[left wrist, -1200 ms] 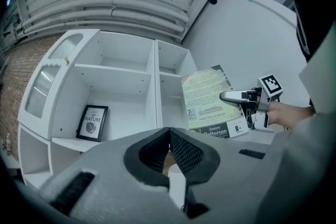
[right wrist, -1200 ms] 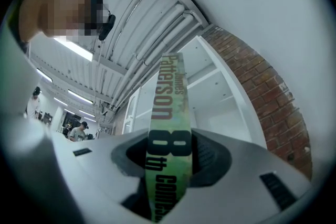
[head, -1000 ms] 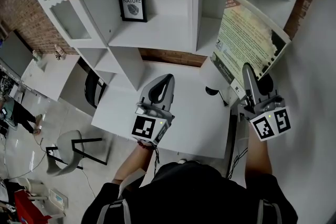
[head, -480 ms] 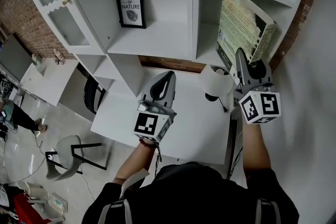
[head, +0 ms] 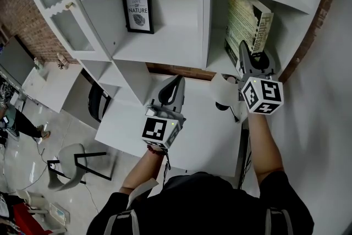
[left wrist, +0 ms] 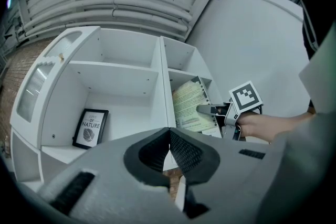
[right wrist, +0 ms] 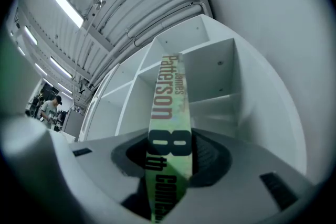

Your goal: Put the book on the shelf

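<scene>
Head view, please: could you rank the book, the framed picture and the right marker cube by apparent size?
1. book, clearly largest.
2. framed picture and right marker cube look alike; the cube is nearer the camera, so I leave them unranked.

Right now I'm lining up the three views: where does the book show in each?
Head view: book upper right, in the right gripper, at the white shelf's right compartment.
Left gripper view: right of centre, in that compartment.
Right gripper view: centre, spine between the jaws.
Shared landmark: the white shelf.
</scene>
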